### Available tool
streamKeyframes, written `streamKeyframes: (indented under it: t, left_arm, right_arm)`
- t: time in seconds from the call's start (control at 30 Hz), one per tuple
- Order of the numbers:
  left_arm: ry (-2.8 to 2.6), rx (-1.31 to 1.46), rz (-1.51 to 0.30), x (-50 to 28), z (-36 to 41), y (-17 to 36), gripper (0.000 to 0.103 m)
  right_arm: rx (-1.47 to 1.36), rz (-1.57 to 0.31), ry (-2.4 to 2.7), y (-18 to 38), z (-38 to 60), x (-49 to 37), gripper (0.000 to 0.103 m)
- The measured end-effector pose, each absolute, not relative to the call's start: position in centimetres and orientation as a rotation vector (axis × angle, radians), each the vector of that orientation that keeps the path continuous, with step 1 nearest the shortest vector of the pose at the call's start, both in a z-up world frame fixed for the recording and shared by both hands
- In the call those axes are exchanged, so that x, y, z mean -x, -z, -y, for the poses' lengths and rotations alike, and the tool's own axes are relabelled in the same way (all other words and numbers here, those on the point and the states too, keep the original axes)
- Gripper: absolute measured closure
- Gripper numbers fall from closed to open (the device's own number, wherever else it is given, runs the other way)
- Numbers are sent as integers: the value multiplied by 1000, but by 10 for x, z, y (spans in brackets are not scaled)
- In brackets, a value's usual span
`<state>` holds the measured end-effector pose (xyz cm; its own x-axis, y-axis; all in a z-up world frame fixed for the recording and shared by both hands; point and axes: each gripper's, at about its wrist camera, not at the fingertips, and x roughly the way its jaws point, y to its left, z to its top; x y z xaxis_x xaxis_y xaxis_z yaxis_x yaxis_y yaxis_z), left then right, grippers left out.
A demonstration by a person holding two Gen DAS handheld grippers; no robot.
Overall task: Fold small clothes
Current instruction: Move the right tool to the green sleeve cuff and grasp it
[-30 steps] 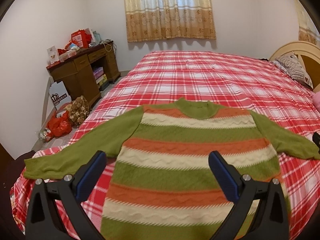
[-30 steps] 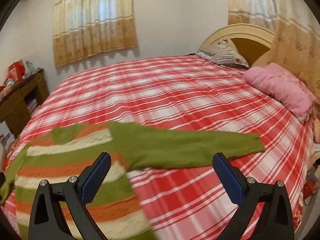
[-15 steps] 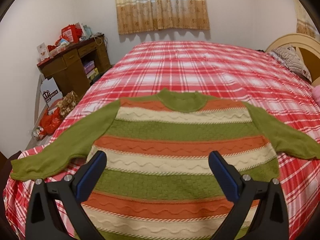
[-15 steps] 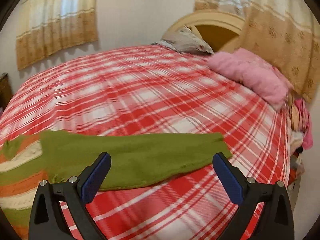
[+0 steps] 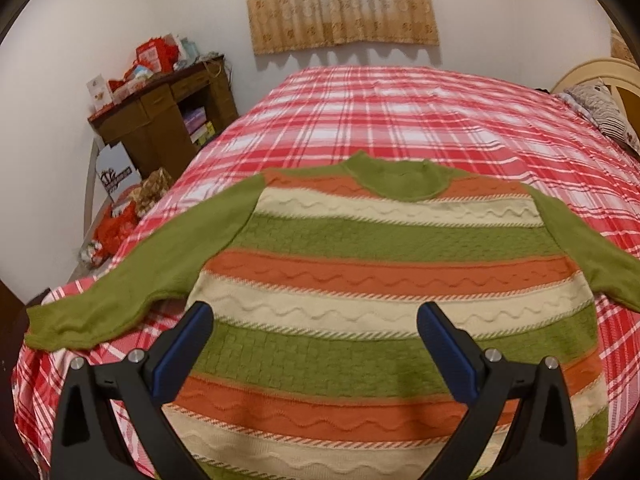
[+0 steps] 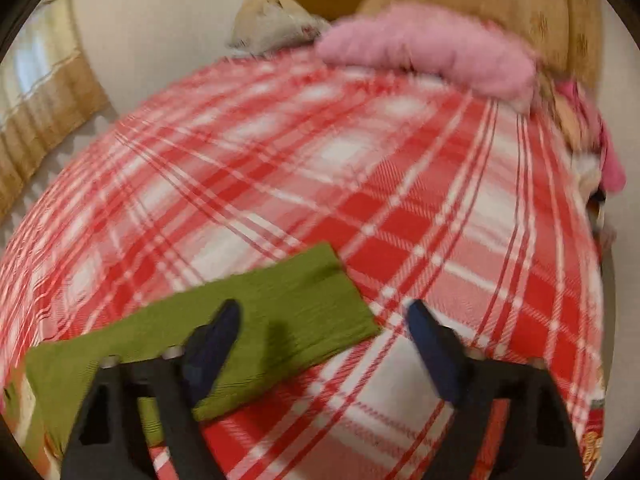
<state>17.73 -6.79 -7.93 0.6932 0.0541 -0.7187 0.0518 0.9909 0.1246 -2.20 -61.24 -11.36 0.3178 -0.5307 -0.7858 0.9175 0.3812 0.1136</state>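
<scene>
Left gripper stands with jaws spread wide, holding nothing, above the lower body of the striped sweater. Sweater lies flat, face up, on the red plaid bedspread, collar away from the tool, hem toward it. Its green left sleeve extends out past the left finger toward the bed edge; a wooden desk stands beyond that edge.

Right gripper likewise has jaws spread, gripping nothing. The cuff end of the sweater's right sleeve lies flat just ahead of and beneath the left finger; the right finger sits over bare bedspread. View is motion-blurred. A pink pillow lies far ahead.
</scene>
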Motion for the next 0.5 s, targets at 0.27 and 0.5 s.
streamKeyframes:
  t: [0.27,0.5]
  left_arm:
    - [-23,-157,-828,-178,64,93,0]
    - [-26,-130,-834,-180,50,95,0]
  right_arm:
    - [-465,-809,968,126,599,-10,72]
    - [-546,-740,873,109,597,-11,97]
